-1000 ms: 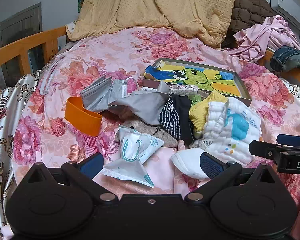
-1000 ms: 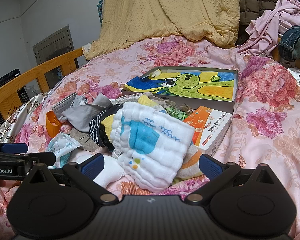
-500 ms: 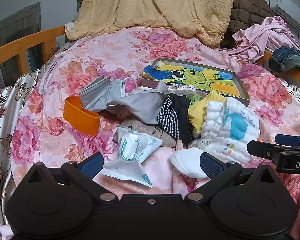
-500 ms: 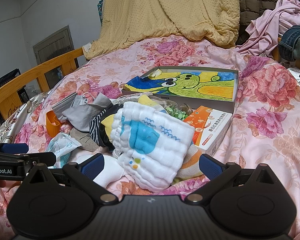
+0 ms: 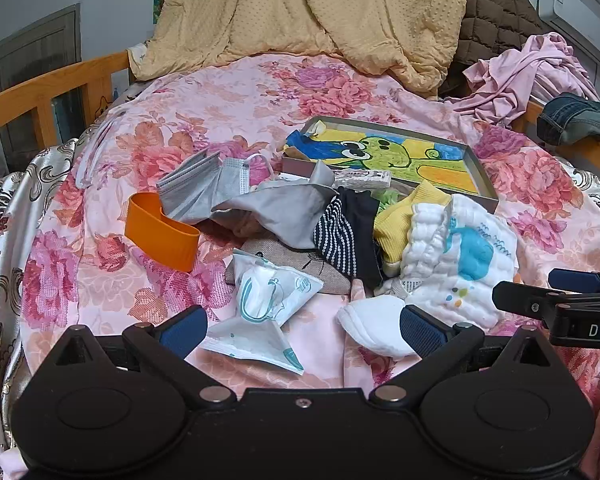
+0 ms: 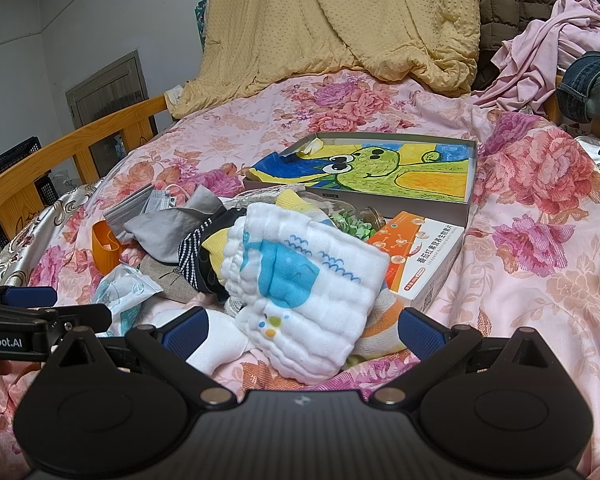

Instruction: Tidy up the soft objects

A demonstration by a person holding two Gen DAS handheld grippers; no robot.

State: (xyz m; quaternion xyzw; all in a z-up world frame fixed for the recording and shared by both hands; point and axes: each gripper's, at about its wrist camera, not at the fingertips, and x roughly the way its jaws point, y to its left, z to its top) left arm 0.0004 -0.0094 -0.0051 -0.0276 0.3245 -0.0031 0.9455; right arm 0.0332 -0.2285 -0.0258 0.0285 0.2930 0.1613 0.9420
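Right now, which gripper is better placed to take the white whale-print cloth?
Right. The right gripper is open with the white whale-print cloth directly between its fingers; the left gripper faces the mask packet instead.

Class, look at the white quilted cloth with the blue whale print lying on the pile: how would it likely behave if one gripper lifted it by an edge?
The white quilted cloth would probably flop and unfold, since it drapes over the heap. Its puffy ridged weave suggests it is light and easy to pinch. It overlaps the yellow sock, which might get dragged along.
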